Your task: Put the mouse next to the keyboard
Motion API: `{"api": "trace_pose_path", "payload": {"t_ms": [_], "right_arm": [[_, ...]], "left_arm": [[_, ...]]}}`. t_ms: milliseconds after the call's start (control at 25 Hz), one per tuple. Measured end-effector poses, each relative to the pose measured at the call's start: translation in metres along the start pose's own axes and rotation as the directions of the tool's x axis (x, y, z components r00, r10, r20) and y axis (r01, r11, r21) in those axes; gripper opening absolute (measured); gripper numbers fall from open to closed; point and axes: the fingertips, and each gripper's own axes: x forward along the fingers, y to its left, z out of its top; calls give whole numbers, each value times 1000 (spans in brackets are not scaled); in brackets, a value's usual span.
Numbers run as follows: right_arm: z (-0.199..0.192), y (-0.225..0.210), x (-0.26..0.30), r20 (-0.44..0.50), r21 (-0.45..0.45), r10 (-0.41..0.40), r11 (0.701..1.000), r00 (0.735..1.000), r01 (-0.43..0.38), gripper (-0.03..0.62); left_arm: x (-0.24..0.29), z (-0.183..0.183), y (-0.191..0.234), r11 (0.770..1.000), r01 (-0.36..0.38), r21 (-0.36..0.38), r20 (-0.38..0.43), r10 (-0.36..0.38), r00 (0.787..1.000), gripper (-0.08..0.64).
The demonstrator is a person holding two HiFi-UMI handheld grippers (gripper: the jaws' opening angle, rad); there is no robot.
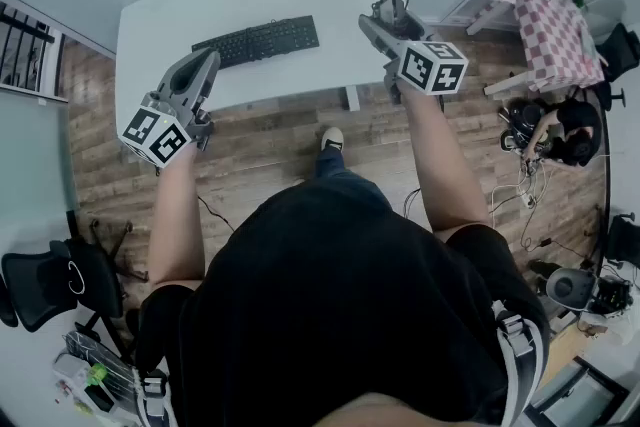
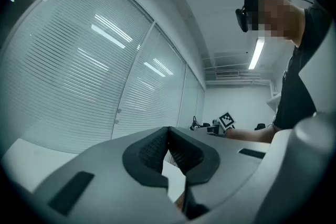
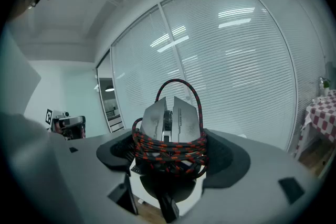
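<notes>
Mouse (image 3: 170, 118), wound in its cord (image 3: 169, 148), is gripped in my right tongs (image 3: 170, 157) over the worktop's (image 1: 190, 10) right end, well apart from the keyboard (image 1: 257, 41). My left tongs (image 2: 169, 136) are closed and empty. I reckon the cord's loose loop could snag the pads on release and drag the mouse.

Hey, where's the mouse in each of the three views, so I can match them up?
Head view: mouse upper right, in the right gripper, by the table edge.
Left gripper view: cannot be made out.
Right gripper view: centre, between the jaws.
Shared landmark: the white table.
</notes>
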Motion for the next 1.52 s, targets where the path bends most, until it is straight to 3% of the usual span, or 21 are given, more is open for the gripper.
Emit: {"api": "trace_pose_path", "payload": {"t_ms": [280,520,1520], "right_arm": [[-3,32,-39,32,-11,-27,1000,999,28,385],[-5,36,-50,39,-1,-35,999,999,35,385],[0,52,-32,59,42,-41,998,997,38,385]], "left_arm": [[-36,8,-17,999,-9,48,8,8,1000,20],[-44,6,-19,999,-5,32,19,4,1000,20],[-59,-5,3,999,32,6,-17,-32,999,20]]}}
